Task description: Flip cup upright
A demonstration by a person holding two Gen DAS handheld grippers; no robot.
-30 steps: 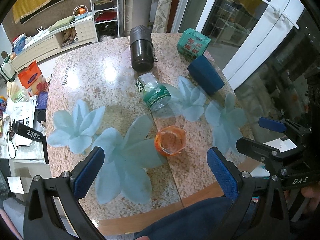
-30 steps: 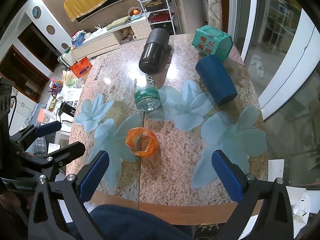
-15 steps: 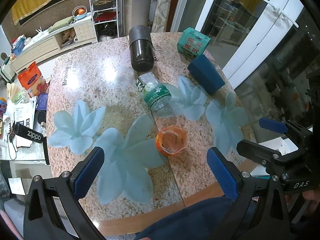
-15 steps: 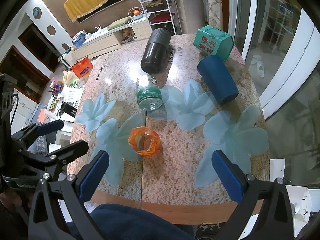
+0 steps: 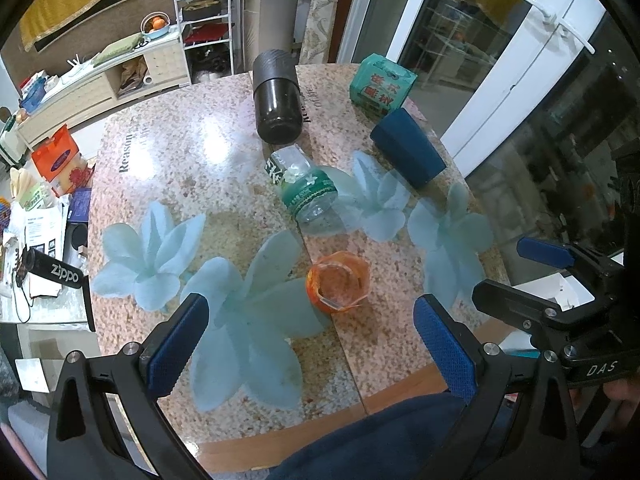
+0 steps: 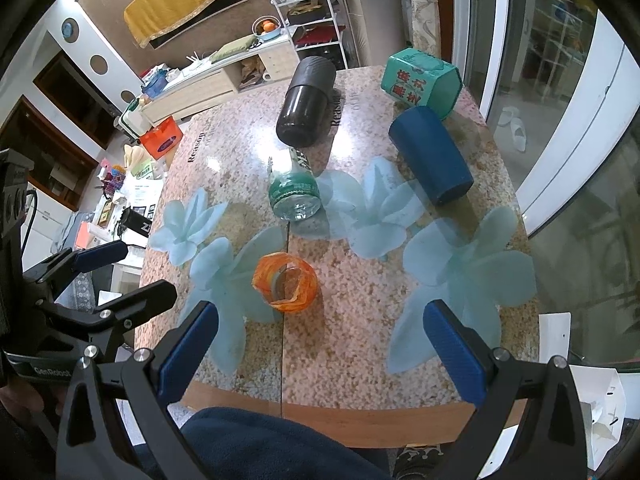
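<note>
A dark blue cup (image 5: 407, 153) (image 6: 432, 156) lies on its side at the table's right, mouth toward me. A black flask (image 5: 277, 101) (image 6: 305, 102) lies on its side at the back. A small orange glass (image 5: 338, 282) (image 6: 285, 282) stands upright near the front. My left gripper (image 5: 310, 340) is open and empty above the front edge, short of the orange glass. My right gripper (image 6: 320, 354) is open and empty, also over the front edge. Each gripper shows at the edge of the other's view.
A clear plastic bottle with a green label (image 5: 304, 186) (image 6: 294, 190) lies mid-table. A green hexagonal tin (image 5: 382, 88) (image 6: 420, 82) lies at the back right. The speckled table (image 5: 168, 148) has pale blue flower prints. Glass doors stand to the right, cluttered shelves to the left.
Both grippers have drifted slightly; the table objects have shifted a little in view. Nothing was grasped or moved.
</note>
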